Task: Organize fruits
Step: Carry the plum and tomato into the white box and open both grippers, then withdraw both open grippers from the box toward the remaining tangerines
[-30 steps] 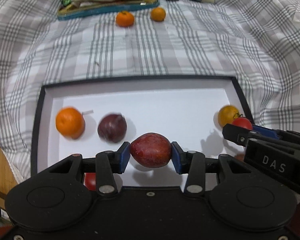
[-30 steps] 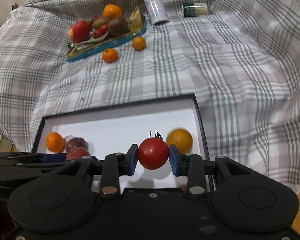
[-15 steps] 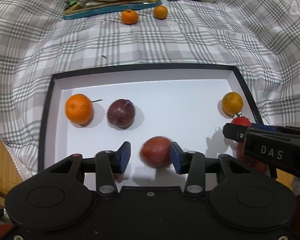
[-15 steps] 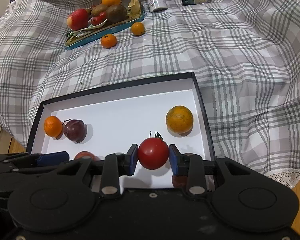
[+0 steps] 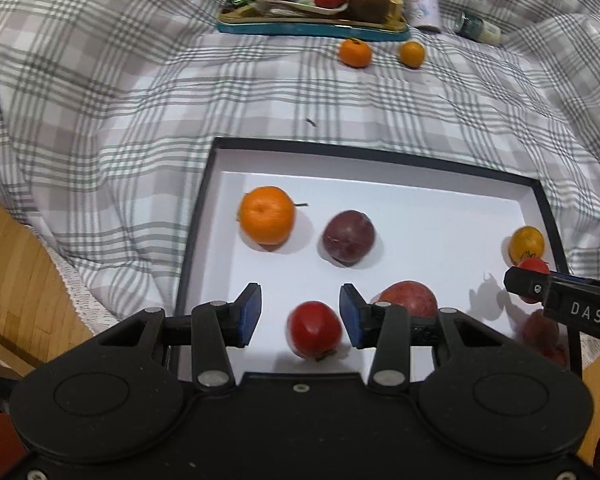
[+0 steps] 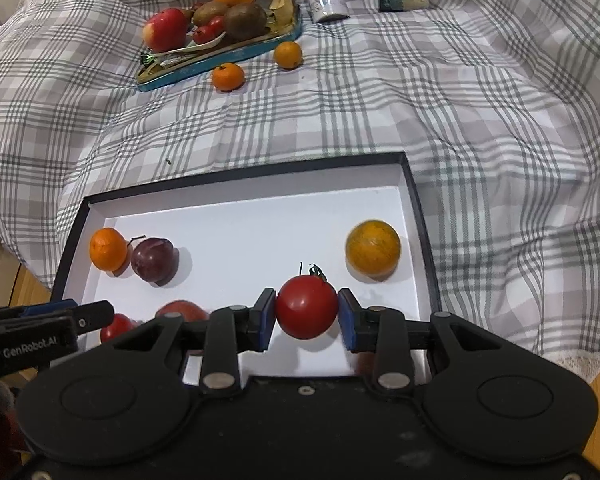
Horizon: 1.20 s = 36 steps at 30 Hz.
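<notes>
Upright, stem-up tomato [image 6: 306, 306] between jaws

Box [image 6: 418, 216] middle and far edge lie bare, room for my claw there. Left edge blocked by orange [image 6: 108, 249] touching plum [image 6: 154, 260]; right edge by yellow citrus [image 6: 373, 249]. Near edge crowded: small tomato [image 5: 314, 329] sits between my left gripper [image 5: 300, 316] pads, untouched, reddish fruit [image 5: 410, 299] beside it. Cloth [image 6: 500, 120] right of the box is free.
</notes>
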{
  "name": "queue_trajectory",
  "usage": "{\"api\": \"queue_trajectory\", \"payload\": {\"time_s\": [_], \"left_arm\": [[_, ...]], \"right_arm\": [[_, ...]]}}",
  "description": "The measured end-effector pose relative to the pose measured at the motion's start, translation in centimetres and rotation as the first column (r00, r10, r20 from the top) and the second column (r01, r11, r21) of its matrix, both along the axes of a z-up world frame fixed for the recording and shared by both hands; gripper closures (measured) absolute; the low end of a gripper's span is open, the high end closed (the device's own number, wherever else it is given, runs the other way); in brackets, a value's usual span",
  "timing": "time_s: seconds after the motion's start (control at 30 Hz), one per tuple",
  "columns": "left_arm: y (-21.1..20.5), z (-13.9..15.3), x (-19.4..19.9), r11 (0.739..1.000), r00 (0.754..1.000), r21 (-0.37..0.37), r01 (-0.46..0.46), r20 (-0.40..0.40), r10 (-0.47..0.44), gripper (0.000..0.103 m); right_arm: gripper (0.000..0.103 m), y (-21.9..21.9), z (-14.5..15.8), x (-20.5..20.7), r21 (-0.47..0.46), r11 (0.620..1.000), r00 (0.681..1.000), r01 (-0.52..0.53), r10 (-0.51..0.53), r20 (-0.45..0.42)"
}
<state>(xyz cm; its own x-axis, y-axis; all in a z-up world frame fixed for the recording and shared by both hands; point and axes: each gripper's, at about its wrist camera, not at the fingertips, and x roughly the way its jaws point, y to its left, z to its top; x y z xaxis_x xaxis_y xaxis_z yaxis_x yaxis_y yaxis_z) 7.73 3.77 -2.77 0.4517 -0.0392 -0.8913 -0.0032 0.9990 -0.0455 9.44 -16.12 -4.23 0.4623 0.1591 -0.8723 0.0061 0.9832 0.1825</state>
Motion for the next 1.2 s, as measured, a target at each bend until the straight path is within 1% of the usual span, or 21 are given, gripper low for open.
{"api": "queue_trajectory", "payload": {"time_s": [0.2, 0.33, 0.67, 0.87, 1.2], "left_arm": [[-0.1, -0.2, -0.3, 1.000, 1.000, 0.000, 0.004, -0.008, -0.004, 0.052], [-0.2, -0.3, -0.2, 1.000, 1.000, -0.004, 0.007, -0.019, -0.007, 0.052], [-0.1, -0.4, -0.3, 1.000, 0.999, -0.011, 0.005, -0.042, -0.006, 0.052], [-0.6, -0.3, -0.4, 1.000, 0.999, -0.006, 0.019, -0.042, -0.020, 0.052], [-0.7, -0.1, 1.2, 0.999, 0.999, 0.018, 0.029, -0.035, -0.029, 0.052]], "right_arm": [[0.067, 0.7, 0.3, 0.2, 0.005, 0.999, 0.999, -0.038, 0.038, 0.011], [0.067, 0.4, 0.6, 0.0, 0.016, 0.999, 0.999, -0.035, 0.034, 0.016], [0.067, -1.5, 0.9, -1.1, 0.001, 1.000, 1.000, 0.009, -0.009, 0.007], [0.067, -1.8, 1.2, -1.5, -0.005, 1.000, 1.000, 0.010, -0.010, 0.009], [0.067, -1.3, 1.2, 0.0, -0.006, 1.000, 1.000, -0.007, 0.007, 0.012]]}}
